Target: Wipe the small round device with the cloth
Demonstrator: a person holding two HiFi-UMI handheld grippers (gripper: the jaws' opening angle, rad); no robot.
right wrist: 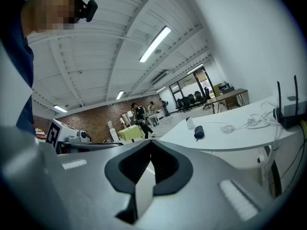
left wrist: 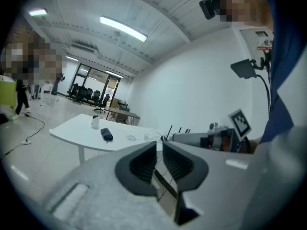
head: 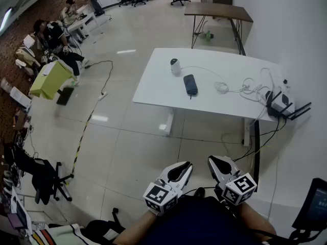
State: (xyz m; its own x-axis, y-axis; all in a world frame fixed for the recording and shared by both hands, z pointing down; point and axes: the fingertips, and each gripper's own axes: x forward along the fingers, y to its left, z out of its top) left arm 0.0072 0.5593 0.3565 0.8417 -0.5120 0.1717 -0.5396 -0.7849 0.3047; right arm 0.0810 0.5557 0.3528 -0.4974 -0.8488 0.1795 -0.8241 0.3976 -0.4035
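The small round white device (head: pixel 175 66) stands on the white table (head: pixel 153 88), far ahead of me. A dark rolled cloth (head: pixel 190 84) lies just beside it, nearer to me. Both grippers are held low against my body, well short of the table. My left gripper (head: pixel 185 166) is shut with nothing between its jaws, and my right gripper (head: pixel 213 161) is shut and empty too. The left gripper view shows the device (left wrist: pixel 95 121) and cloth (left wrist: pixel 106 135) small beyond the left gripper (left wrist: pixel 159 149). The right gripper view shows the device (right wrist: pixel 190 123) and cloth (right wrist: pixel 199 132) past the right gripper (right wrist: pixel 150 144).
White cables (head: pixel 240 86) and a black-antenna router (head: pixel 281 103) lie on the table's right part. A wooden table (head: pixel 217 10) stands behind it. Tiled floor lies between me and the table. People, desks and a yellow-green box (head: pixel 50 78) are at the left; a floor cord (head: pixel 84 131) runs there.
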